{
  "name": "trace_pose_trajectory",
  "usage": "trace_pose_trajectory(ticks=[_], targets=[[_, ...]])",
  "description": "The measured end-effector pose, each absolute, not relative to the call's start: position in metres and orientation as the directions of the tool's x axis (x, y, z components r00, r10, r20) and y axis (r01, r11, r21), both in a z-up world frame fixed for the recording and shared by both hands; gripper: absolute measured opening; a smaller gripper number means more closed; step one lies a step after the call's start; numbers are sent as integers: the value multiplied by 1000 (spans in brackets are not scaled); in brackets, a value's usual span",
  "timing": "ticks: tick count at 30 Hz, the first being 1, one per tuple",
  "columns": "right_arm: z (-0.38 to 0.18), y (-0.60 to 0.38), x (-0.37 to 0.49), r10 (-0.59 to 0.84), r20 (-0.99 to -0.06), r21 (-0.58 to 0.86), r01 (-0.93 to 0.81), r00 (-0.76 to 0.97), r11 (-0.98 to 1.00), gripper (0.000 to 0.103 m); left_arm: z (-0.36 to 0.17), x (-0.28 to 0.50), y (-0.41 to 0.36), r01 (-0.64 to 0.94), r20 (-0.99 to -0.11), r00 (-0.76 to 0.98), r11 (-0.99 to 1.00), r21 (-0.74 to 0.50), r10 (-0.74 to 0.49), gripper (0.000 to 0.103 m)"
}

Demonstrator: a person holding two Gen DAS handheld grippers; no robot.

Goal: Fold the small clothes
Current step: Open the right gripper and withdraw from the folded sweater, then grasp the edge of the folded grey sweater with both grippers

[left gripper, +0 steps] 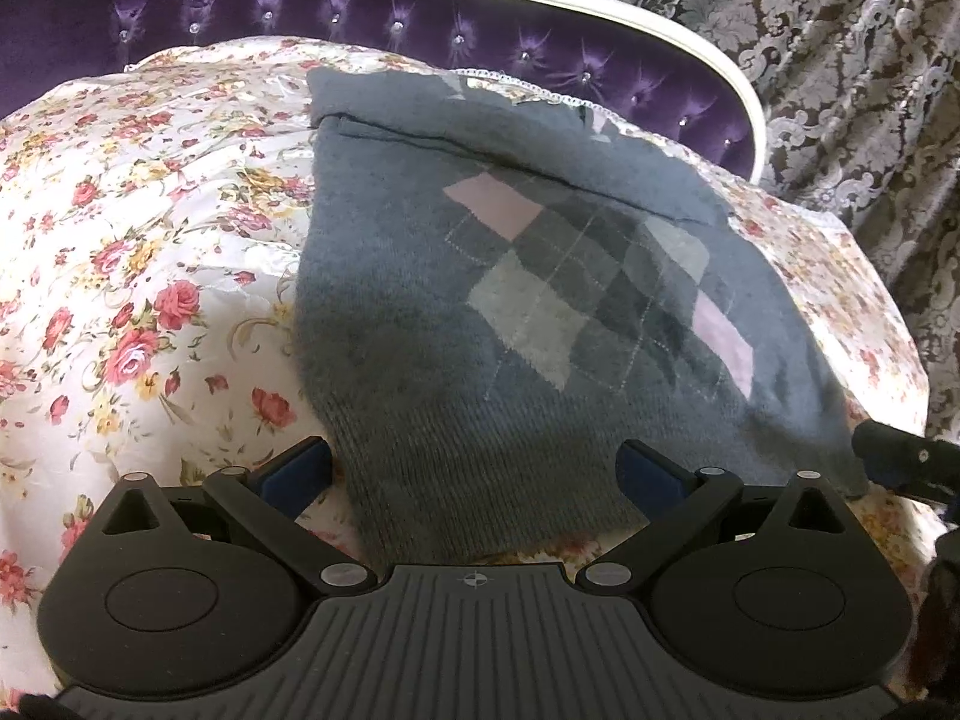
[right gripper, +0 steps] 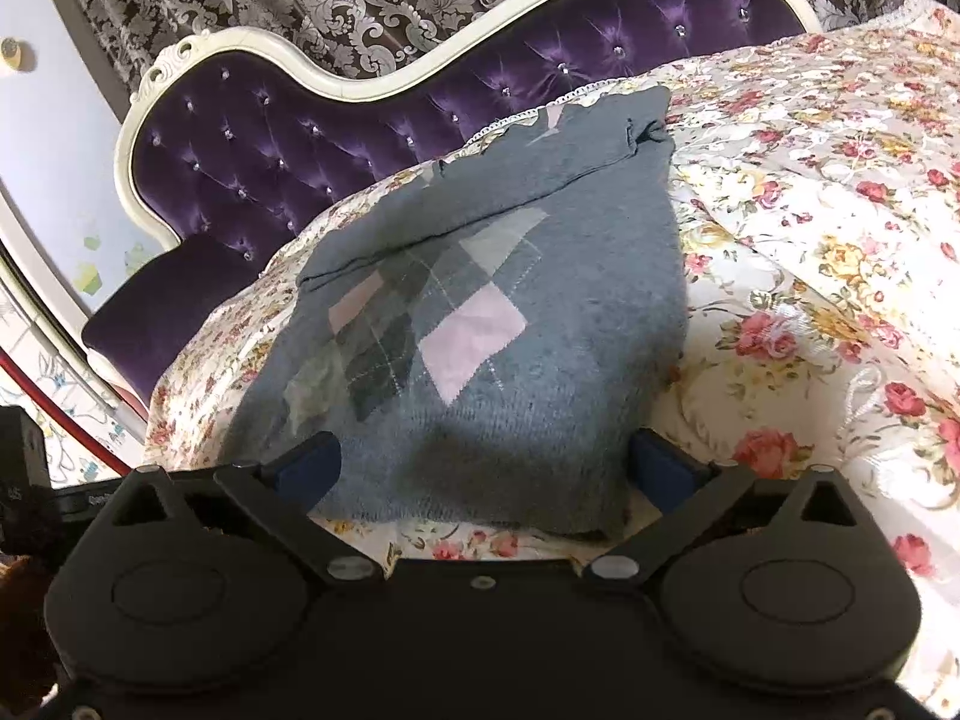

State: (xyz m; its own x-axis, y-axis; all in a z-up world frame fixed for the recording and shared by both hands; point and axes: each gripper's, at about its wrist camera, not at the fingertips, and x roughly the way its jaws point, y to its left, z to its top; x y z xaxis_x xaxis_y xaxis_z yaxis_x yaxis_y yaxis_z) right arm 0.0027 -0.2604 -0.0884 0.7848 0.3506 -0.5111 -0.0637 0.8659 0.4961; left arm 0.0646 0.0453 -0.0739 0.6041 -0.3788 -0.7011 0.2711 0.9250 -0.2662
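Observation:
A small grey knit sweater (left gripper: 510, 312) with a pink and grey argyle pattern lies folded on the floral bedspread (left gripper: 132, 252); it also shows in the right wrist view (right gripper: 516, 324). My left gripper (left gripper: 474, 474) is open, its blue-padded fingers either side of the sweater's near ribbed hem, just above it. My right gripper (right gripper: 486, 468) is open, its fingers spread either side of the sweater's near edge. The tip of the right gripper (left gripper: 900, 456) shows at the right edge of the left wrist view.
A purple tufted headboard (left gripper: 420, 24) with a white frame runs behind the sweater, also in the right wrist view (right gripper: 336, 138). Patterned curtains (left gripper: 840, 60) hang beyond it. Bare bedspread lies left of the sweater in the left wrist view and to the right (right gripper: 828, 276) in the right wrist view.

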Motion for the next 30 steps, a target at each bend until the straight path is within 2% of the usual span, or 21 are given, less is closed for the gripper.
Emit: trace_pose_trajectory(ticks=[9,14,15,16,19,23,24,27,30], targets=[[-90,-265,5,377,-490,549,-57,786,834,102,-75,59,41,325,-710,604,925,-196,-362,100],[-89,-264,5,376,-506,544,-51,776,838,101,-72,57,48,292,-711,625,941,-170,-323,73],[-89,-263,4,367,-513,535,-45,776,844,96,-71,57,51,285,-710,627,943,-175,-321,68],[-88,-262,4,359,-519,526,-41,776,850,88,-70,57,54,280,-709,627,943,-180,-322,66],[-88,-261,4,341,-537,506,-30,772,862,72,-68,58,59,271,-711,623,943,-193,-325,60],[-90,-262,4,350,-545,517,-23,762,855,56,-67,59,62,250,-717,620,947,-202,-317,51],[-90,-262,4,346,-551,513,-18,759,858,47,-67,60,62,246,-720,620,948,-201,-314,48],[-92,-263,4,347,-550,526,-8,760,850,43,-65,60,64,236,-726,618,952,-193,-301,42],[-93,-266,4,346,-553,539,9,758,842,29,-60,60,66,224,-733,607,951,-215,-308,41]])
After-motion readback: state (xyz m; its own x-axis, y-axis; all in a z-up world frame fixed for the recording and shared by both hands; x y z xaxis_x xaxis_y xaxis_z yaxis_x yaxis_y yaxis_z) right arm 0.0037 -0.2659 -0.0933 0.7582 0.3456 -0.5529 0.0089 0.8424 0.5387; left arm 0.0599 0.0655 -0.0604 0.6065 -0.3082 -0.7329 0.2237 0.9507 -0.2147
